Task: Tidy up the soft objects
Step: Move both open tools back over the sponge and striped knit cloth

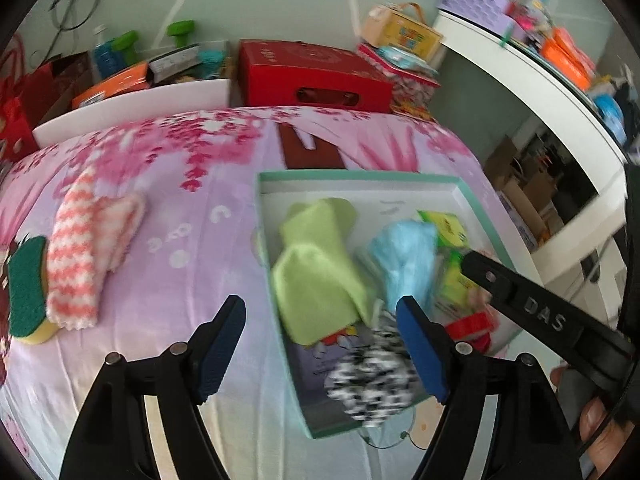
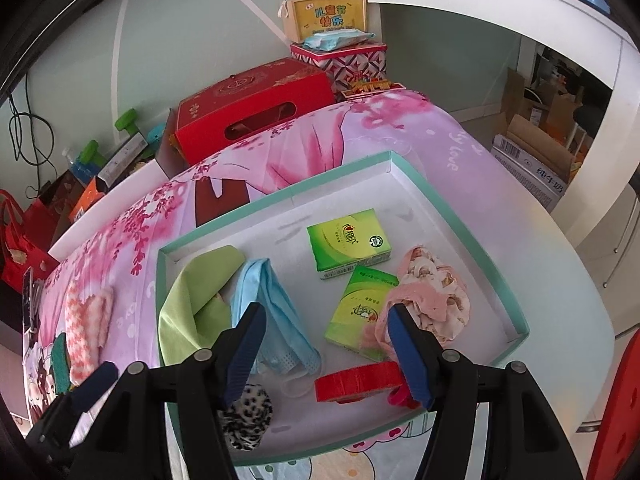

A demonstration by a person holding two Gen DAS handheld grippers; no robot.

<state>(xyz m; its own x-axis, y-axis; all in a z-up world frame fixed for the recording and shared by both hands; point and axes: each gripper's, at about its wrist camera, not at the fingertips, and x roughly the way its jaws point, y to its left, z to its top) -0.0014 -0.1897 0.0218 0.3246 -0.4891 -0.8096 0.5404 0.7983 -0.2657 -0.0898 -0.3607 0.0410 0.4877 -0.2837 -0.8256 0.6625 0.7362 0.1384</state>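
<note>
Pink crumpled cloth (image 2: pixel 432 304) at centre right shows only to the right wrist, whose open right gripper (image 2: pixel 324 354), like the open left gripper (image 1: pixel 322 344), grips nothing above the teal-rimmed box (image 2: pixel 460 216).

Lime cloth (image 2: pixel 188 304), lt-blue cloth (image 2: pixel 276 312), b/w spotted scrunchie (image 2: pixel 246 416), teal-rimmed box (image 2: pixel 280 196).

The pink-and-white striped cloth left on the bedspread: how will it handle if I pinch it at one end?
The striped cloth looks fluffy and folded, so it will probably droop and unfold. It seems light. One edge lies over the sponge, which may shift.
</note>
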